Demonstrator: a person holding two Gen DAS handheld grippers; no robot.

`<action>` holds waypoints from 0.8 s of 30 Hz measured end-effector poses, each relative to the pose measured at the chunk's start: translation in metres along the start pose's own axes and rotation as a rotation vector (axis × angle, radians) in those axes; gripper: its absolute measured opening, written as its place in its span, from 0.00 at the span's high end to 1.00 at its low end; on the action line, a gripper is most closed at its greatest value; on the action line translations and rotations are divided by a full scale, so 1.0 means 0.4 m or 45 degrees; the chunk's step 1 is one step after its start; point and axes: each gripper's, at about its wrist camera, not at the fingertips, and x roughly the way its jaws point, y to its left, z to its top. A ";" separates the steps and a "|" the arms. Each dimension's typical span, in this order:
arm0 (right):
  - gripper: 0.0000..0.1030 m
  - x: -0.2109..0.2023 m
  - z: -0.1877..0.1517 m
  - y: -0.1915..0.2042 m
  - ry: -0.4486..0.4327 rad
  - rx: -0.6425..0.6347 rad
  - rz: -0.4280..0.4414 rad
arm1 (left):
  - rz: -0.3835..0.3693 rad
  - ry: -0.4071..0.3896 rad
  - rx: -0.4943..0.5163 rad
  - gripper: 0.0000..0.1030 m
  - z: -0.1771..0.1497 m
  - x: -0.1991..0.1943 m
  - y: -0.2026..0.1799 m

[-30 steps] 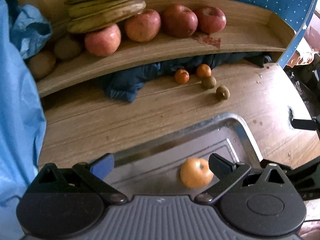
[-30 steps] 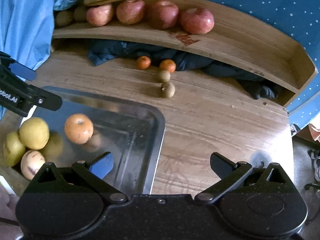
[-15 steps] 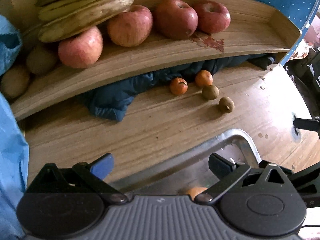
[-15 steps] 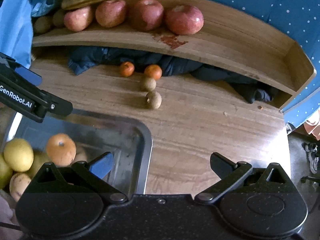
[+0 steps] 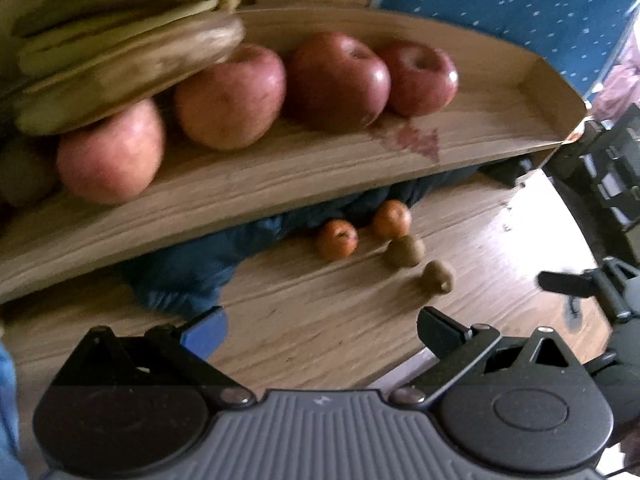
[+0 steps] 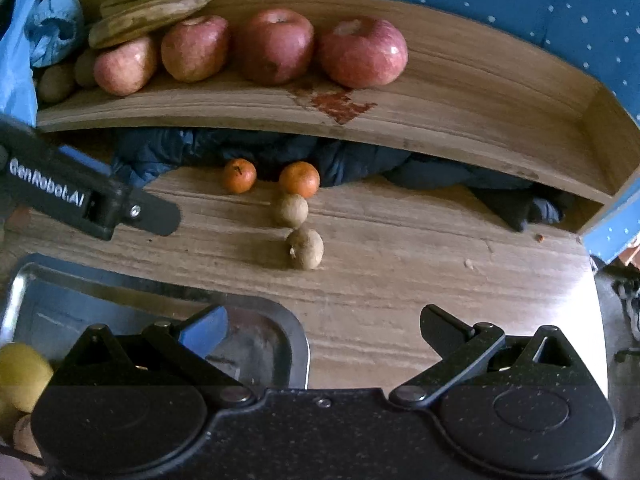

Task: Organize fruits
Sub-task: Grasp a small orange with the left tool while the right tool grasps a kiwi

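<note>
Two small oranges [image 6: 239, 176] [image 6: 299, 179] and two brown kiwis [image 6: 291, 210] [image 6: 305, 248] lie on the wooden table under a curved wooden shelf [image 6: 440, 112]. They also show in the left wrist view [image 5: 336, 239] [image 5: 438, 277]. Several red apples [image 5: 230, 96] [image 6: 362, 52] and bananas [image 5: 120, 52] sit on the shelf. My left gripper [image 5: 320, 326] is open and empty, above the table near the shelf. My right gripper [image 6: 322, 328] is open and empty, above the corner of a metal tray [image 6: 296, 344].
A dark blue cloth [image 6: 352, 160] lies under the shelf behind the oranges. Yellow fruit [image 6: 22, 376] sits in the tray at lower left. A blue plastic bag [image 6: 52, 28] hangs at the left. The left gripper's finger [image 6: 92, 200] crosses the right wrist view.
Both grippers moved forward toward the shelf and the small fruits. The tray and the orange fruit in it slid out of the left wrist view. Both stayed open.
</note>
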 end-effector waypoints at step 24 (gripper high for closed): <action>0.16 0.082 0.021 -0.001 -0.058 0.112 0.036 | 0.002 -0.108 -0.057 0.09 0.047 0.142 -0.042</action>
